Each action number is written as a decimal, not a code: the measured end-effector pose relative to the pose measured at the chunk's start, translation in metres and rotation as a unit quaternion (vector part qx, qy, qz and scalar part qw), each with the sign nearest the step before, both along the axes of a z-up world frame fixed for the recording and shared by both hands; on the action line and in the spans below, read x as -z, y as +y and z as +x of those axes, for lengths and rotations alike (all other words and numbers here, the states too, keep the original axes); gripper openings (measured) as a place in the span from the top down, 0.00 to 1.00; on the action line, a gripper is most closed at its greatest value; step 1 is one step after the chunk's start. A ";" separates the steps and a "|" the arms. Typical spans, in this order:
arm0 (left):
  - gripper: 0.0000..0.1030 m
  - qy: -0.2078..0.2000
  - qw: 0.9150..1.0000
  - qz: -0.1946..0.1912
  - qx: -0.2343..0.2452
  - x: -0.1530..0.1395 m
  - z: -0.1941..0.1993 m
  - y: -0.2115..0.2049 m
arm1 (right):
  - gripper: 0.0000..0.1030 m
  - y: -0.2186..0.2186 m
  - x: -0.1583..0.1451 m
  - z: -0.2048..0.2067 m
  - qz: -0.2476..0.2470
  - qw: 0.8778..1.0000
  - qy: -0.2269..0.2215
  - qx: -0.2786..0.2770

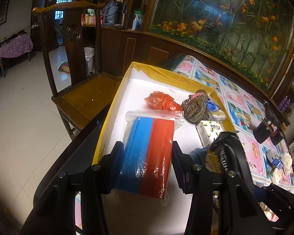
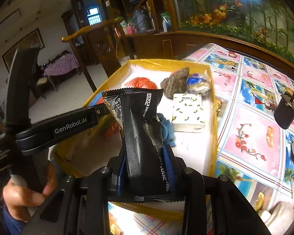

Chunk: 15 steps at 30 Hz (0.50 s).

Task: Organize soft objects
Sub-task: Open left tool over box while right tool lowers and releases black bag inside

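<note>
My left gripper (image 1: 146, 152) is shut on a clear zip bag holding blue and red folded cloths (image 1: 147, 148), held over the white inside of a yellow-edged box (image 1: 105, 125). My right gripper (image 2: 147, 160) is shut on a black foil packet (image 2: 141, 129), held above the near edge of the same box (image 2: 213, 105). In the box lie a red plastic bag (image 1: 162, 100), a speckled brown pouch (image 1: 196, 105), a white tissue pack with yellow marks (image 2: 188, 113), a blue fuzzy cloth (image 2: 166, 127) and a blue-white wrapped item (image 2: 198, 84).
The box sits on a table with a pink and blue picture cloth (image 2: 250, 117). A black plug-like object (image 2: 288, 111) stands on the cloth at the right. A wooden chair (image 1: 78, 82) stands left of the table. A flower mural wall (image 1: 225, 23) is behind.
</note>
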<state>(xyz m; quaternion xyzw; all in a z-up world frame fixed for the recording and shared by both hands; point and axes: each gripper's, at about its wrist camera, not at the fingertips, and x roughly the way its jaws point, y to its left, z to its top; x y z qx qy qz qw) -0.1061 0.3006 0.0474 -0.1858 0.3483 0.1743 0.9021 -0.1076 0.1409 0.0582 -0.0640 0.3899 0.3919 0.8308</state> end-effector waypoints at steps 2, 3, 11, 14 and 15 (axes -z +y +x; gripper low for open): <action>0.54 0.004 1.000 0.003 0.002 0.003 0.000 -0.001 | 0.62 0.003 0.006 0.002 -0.006 1.000 0.003 0.000; 0.54 0.005 1.000 0.003 0.003 0.004 0.000 -0.002 | 0.61 0.005 0.009 0.002 -0.009 1.000 0.004 0.000; 0.43 0.002 1.000 0.006 0.014 0.006 0.000 -0.005 | 0.56 0.001 0.017 0.006 -0.011 1.000 0.012 0.004; 0.32 -0.008 1.000 0.004 0.015 0.002 -0.002 -0.005 | 0.51 -0.002 0.013 0.003 -0.006 1.000 0.007 -0.001; 0.32 -0.010 1.000 0.005 0.014 0.000 -0.003 -0.005 | 0.50 -0.003 0.011 0.001 -0.003 1.000 0.002 -0.002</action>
